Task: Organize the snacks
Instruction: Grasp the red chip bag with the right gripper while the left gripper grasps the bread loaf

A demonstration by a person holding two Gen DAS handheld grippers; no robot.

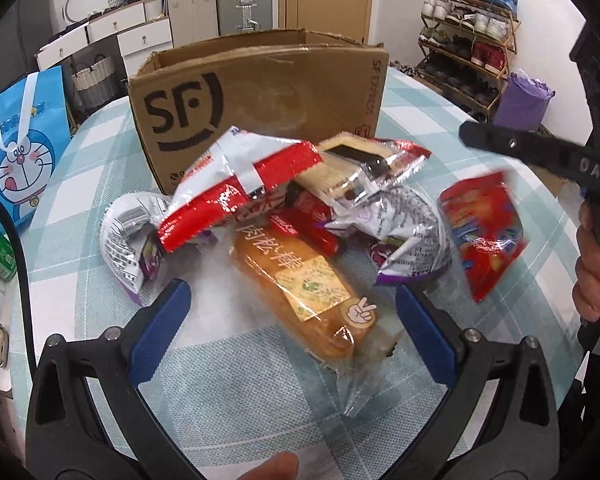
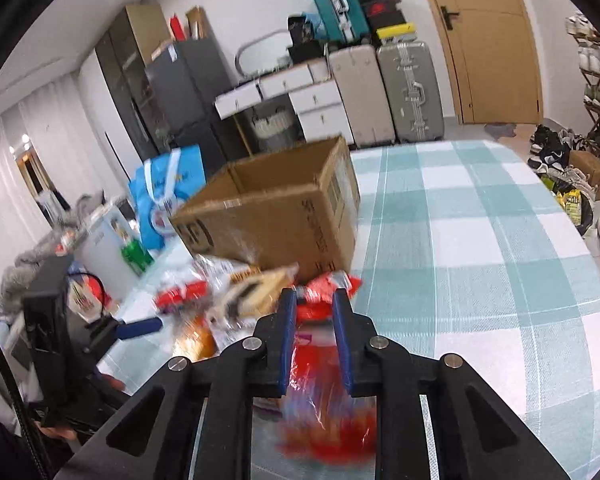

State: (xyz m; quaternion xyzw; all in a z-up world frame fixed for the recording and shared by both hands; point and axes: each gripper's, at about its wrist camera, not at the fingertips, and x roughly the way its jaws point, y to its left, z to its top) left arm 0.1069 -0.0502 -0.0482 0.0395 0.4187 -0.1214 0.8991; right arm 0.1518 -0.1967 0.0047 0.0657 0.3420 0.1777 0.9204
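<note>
Teal-and-white checked cloth over the worktop (image 1: 440, 128). Brown cardboard box (image 1: 260, 92), open-topped, upright at the far side. Snack pile (image 1: 268, 200) just before the box: red-and-silver bags, purple bags, a wafer pack. Bread roll (image 1: 308, 292) in clear wrap nearest, between the spread left tongs (image 1: 292, 320), untouched by the blue pads (image 1: 160, 332). Red bag (image 2: 324, 412) pinched in the pressed-together right tongs (image 2: 314, 304), off the cloth, right of the pile, blurred.
</note>
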